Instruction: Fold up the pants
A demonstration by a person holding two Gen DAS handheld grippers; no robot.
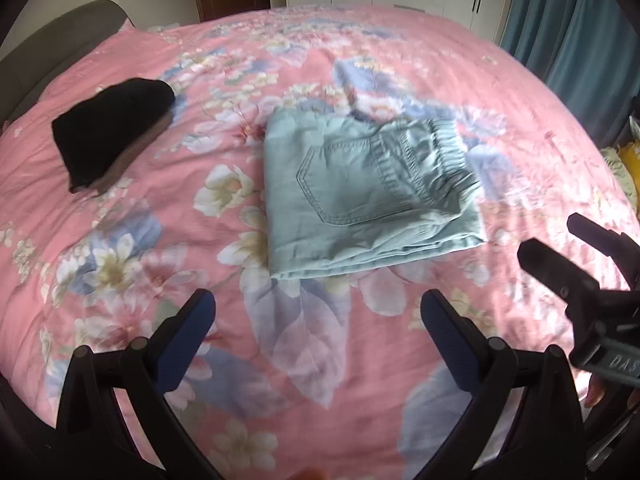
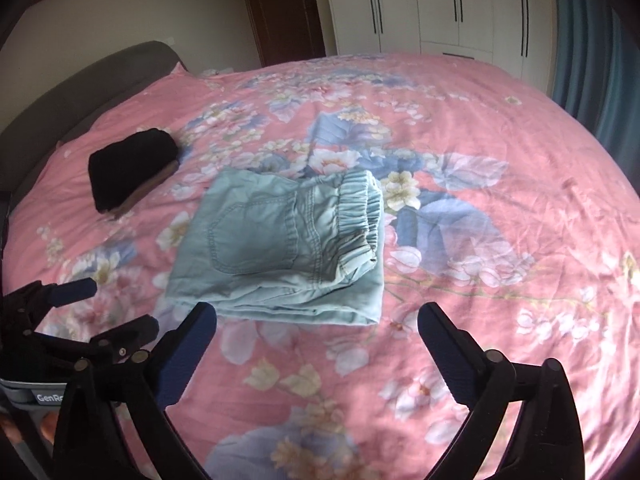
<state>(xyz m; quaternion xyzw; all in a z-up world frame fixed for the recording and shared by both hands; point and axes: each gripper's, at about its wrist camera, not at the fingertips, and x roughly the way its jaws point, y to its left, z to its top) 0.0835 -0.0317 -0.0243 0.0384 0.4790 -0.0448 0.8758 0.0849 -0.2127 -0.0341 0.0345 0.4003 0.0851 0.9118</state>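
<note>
The pants (image 1: 360, 192) lie in the middle of the pink floral bedspread (image 1: 400, 64), already folded into a compact, nearly square packet with the back pocket facing up and the elastic waistband bunched along the right side. To my eye the folding itself is done: the layers stack fairly evenly, and the near edge shows several plies lying one on another. What may be left is only a tidy-up, since the waistband corner sits a little puffed and the far edge looks slightly skewed. My left gripper (image 1: 316, 320) hangs above the bedspread just short of the packet, fingers spread wide and holding nothing; my right gripper (image 2: 316, 328) is likewise spread and empty, its left fingertip close to the packet's near edge, though I cannot tell whether it touches. A dark folded garment (image 1: 112, 132) rests well apart, toward the headboard. Both views are blurred, so stitching and creases are hard to read, and the pant legs are hidden inside the fold.
</note>
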